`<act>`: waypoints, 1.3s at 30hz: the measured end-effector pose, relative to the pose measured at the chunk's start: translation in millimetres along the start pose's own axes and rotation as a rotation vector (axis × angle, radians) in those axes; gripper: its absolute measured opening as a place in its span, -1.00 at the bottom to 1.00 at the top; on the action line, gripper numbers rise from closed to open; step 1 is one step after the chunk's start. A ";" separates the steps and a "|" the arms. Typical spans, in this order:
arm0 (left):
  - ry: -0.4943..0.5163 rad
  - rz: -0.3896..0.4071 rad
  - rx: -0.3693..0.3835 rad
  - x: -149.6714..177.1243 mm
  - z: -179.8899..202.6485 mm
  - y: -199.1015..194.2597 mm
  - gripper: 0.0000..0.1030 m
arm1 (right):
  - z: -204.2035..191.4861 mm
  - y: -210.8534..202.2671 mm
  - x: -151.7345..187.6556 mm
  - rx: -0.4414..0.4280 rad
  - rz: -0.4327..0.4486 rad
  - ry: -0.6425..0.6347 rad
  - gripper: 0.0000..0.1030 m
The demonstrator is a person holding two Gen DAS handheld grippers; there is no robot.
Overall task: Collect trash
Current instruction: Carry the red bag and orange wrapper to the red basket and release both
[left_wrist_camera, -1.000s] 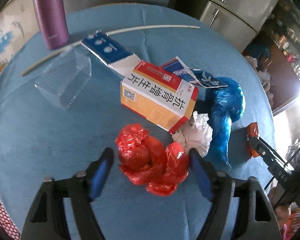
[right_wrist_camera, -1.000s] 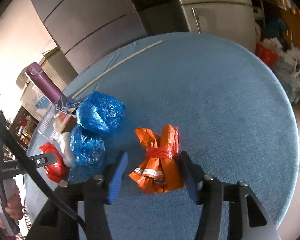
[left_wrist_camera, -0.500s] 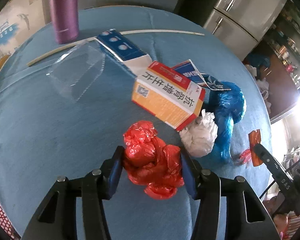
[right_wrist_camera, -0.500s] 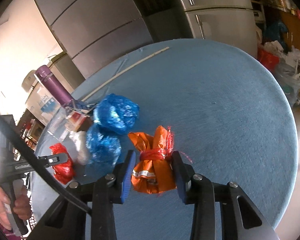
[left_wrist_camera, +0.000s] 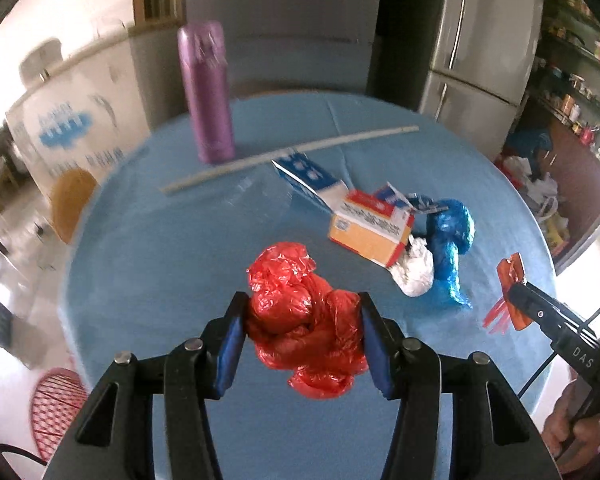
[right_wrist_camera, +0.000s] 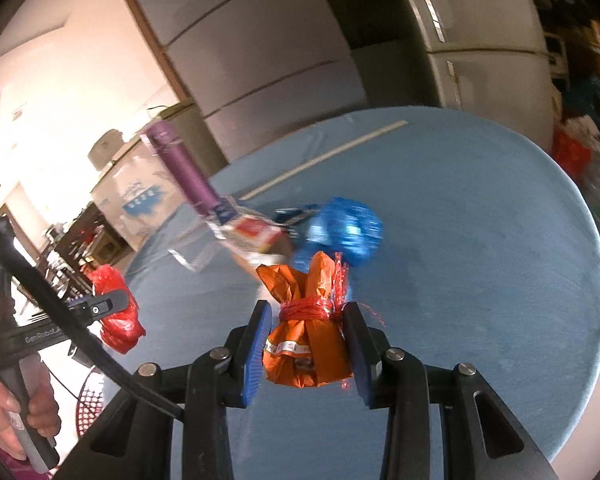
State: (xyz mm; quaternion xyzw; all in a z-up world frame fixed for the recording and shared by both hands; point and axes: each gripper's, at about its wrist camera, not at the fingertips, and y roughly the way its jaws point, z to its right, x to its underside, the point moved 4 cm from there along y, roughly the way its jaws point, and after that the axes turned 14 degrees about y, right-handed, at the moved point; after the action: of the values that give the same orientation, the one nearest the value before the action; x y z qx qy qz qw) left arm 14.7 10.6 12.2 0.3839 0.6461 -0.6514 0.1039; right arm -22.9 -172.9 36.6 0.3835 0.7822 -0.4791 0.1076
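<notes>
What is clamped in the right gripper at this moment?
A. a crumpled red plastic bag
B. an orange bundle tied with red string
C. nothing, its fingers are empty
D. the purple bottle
B: in the right wrist view the right gripper is shut on the orange bundle, tied round with red string, while the red plastic bag sits in the left gripper.

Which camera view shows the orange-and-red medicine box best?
The left wrist view: the medicine box lies sharp and almost whole on the blue table. In the right wrist view it is blurred by motion and partly hidden behind the orange bundle.
</notes>
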 end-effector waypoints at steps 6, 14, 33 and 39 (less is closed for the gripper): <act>0.023 0.094 -0.103 1.2 -14.8 -53.2 0.07 | -50.1 -13.9 10.3 -0.061 0.019 -0.077 -0.23; 0.027 0.171 -0.204 13.2 -32.5 -103.4 0.07 | -107.3 -37.2 20.5 -0.140 0.049 -0.168 -0.23; -0.079 0.229 -0.410 72.4 -115.4 -176.5 0.07 | -244.8 -55.9 72.8 -0.325 0.037 -0.376 -0.23; -0.140 0.215 -0.454 92.2 -147.1 -182.7 0.07 | -285.0 -39.3 97.7 -0.378 -0.019 -0.439 -0.23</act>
State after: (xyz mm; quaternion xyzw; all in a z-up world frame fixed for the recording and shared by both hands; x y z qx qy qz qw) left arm -109.9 205.6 112.0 0.3713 0.7225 -0.4997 0.3006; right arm -60.5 103.0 158.0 0.2364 0.8192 -0.3975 0.3392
